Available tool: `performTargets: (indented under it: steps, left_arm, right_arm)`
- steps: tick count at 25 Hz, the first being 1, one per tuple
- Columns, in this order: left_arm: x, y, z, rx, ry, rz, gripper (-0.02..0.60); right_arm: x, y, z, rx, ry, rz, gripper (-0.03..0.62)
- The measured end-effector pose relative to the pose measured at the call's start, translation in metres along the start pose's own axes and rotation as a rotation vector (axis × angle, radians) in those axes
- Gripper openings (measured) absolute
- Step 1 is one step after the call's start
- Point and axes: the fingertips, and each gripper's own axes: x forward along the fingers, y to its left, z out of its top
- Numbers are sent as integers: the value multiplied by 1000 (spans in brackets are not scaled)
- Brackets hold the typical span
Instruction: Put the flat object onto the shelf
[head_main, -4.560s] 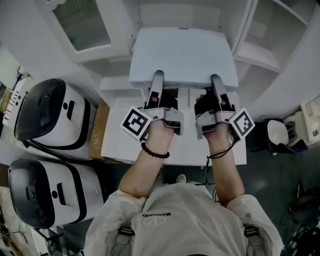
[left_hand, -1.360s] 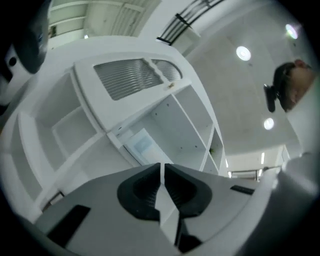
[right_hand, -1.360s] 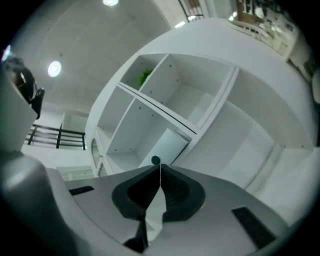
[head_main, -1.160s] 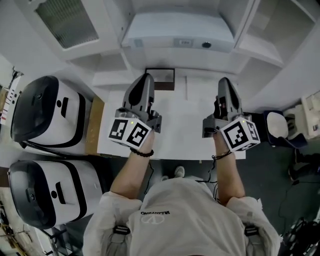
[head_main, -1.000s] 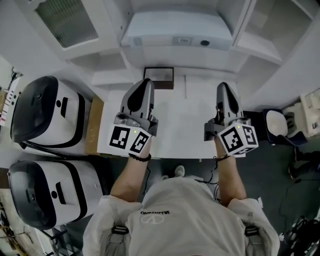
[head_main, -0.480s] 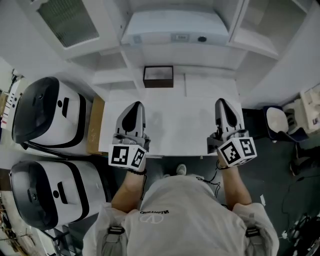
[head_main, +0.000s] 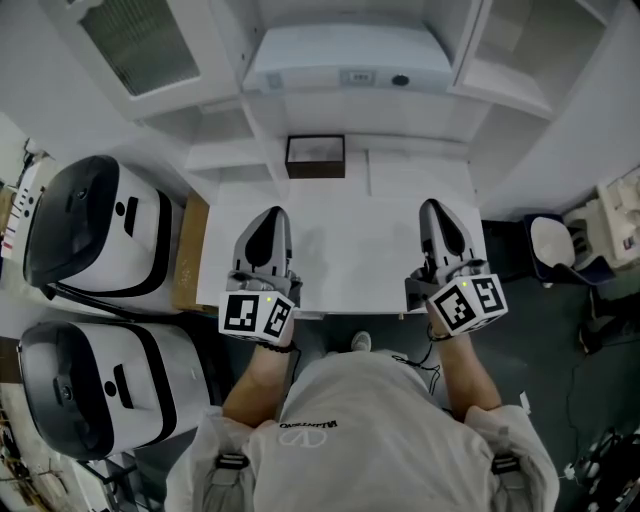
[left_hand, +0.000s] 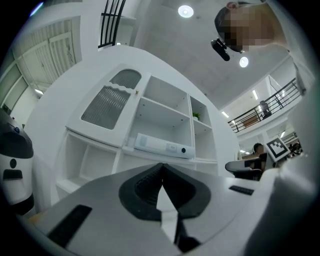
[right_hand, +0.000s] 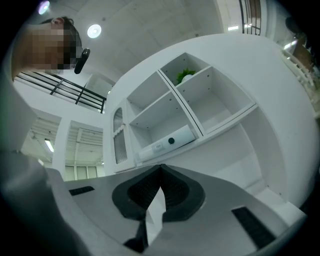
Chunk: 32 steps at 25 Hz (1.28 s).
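Observation:
The flat object (head_main: 345, 60), a long white slab with a small label and a dark round spot on its front edge, lies on a shelf of the white unit (head_main: 505, 85). The same flat object (left_hand: 160, 145) appears in the left gripper view, and the flat object (right_hand: 167, 142) shows in the right gripper view. My left gripper (head_main: 269, 213) hovers over the near left of the white table (head_main: 350, 250), shut and empty. My right gripper (head_main: 434, 207) is over the near right, also shut with nothing in it. Both are well apart from the object.
A small dark open box (head_main: 315, 155) sits at the table's far edge. Two large white-and-black machines (head_main: 95, 225) (head_main: 90, 385) stand to the left, with a cardboard sheet (head_main: 188, 250) beside the table. A ribbed cabinet door (head_main: 135, 45) is at upper left.
Both grippers held the flat object earlier; it now rests on the shelf. Over the last second both grippers have drawn back toward the table's near edge, shut.

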Motion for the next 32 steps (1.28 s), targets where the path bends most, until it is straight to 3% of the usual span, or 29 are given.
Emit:
performTargets:
  steps: [32]
  left_arm:
    - [6, 6, -9, -48, 8, 25, 3]
  right_arm:
    - [2, -13, -2, 4, 9, -10, 9]
